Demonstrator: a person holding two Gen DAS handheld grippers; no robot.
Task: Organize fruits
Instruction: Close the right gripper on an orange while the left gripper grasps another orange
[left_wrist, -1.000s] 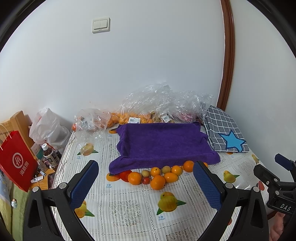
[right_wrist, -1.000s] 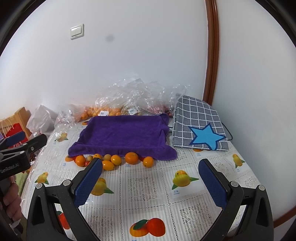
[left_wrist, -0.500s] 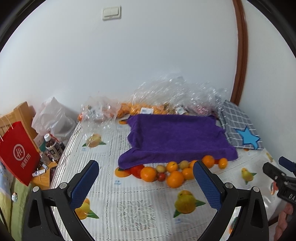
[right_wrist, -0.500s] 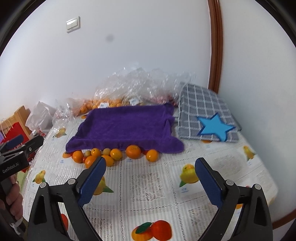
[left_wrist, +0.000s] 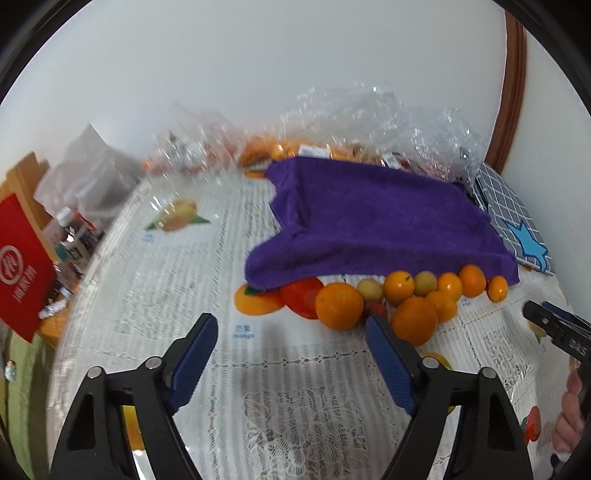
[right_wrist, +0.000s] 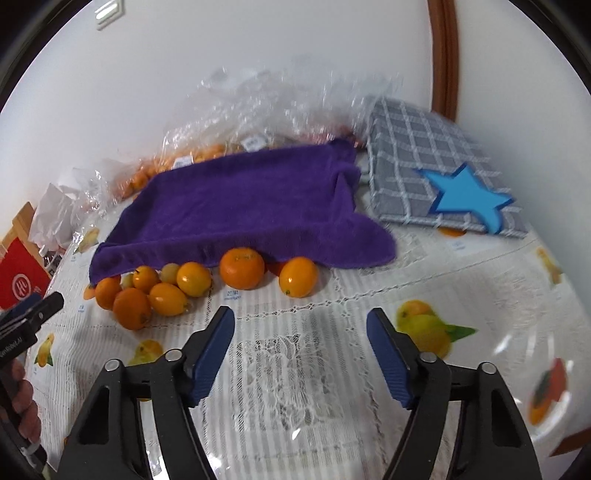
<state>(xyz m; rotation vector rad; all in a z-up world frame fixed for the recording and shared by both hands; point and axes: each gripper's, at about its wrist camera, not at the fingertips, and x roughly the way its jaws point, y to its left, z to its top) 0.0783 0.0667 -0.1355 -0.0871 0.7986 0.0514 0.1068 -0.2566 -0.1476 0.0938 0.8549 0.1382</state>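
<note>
A purple towel (right_wrist: 243, 203) lies beside a grey checked cushion (right_wrist: 436, 166) (blue star on it); a red bag (left_wrist: 22, 266) stands left.

We see a plain white wall (right_wrist: 258, 48) with a light switch (right_wrist: 109, 13) at eleven o'clock. Brown wooden trim (right_wrist: 445, 55) climbs at one o'clock.

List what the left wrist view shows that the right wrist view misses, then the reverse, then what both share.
Only the left wrist view: bottles beside the red bag, and the right gripper entering at its right edge.
Only the right wrist view: the wall switch and the left gripper at its left edge.
Both: the purple towel, the loose oranges along its near edge, the star-patterned grey cloth, clear plastic bags, and empty fingers that have just been closing.
</note>
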